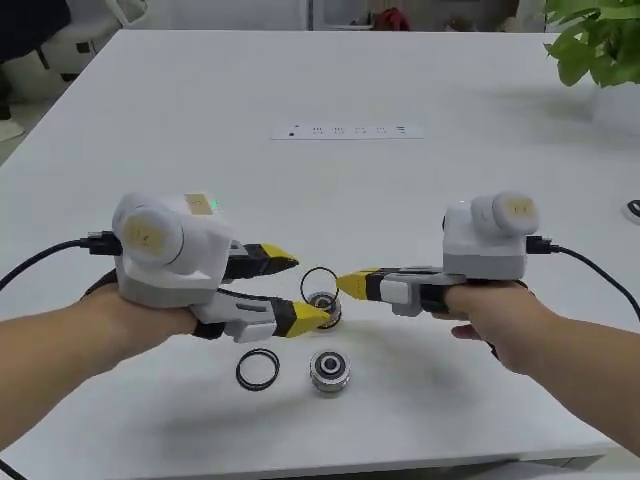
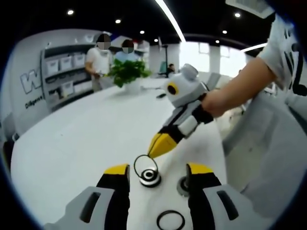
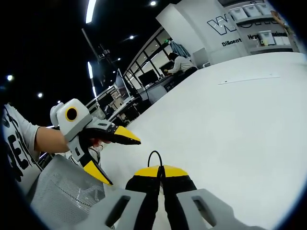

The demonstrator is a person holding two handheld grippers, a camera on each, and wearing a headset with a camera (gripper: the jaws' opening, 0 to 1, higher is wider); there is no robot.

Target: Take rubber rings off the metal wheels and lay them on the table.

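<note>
We take the first wheel (image 1: 322, 303) as our mark: it stands on the white bench (image 1: 400, 80) between the spread jaws of the left claw (image 1: 298, 288). That claw is open and, as far as we can tell, grips nothing, its nearer tip just beside the wheel's rim. The right claw (image 1: 352, 285) is closed, pinching the held ring (image 1: 318, 269), a thin black loop that stands up just above that wheel with its lower edge seemingly down at the hub. We count two metal wheels and two rings clear of them. The second wheel (image 1: 330, 368) sits nearer us than the first, and the loose ring (image 1: 240, 368) lies flat on the bench, nearer us and to the left of the first wheel. Whether the second wheel carries a ring we cannot tell. We judge the rings light, soft and stretchy, apt to snap back or slip, so best pinched across the band at one spot. The wheels look small, dense and free to roll, so they want bracing at the rim.
</note>
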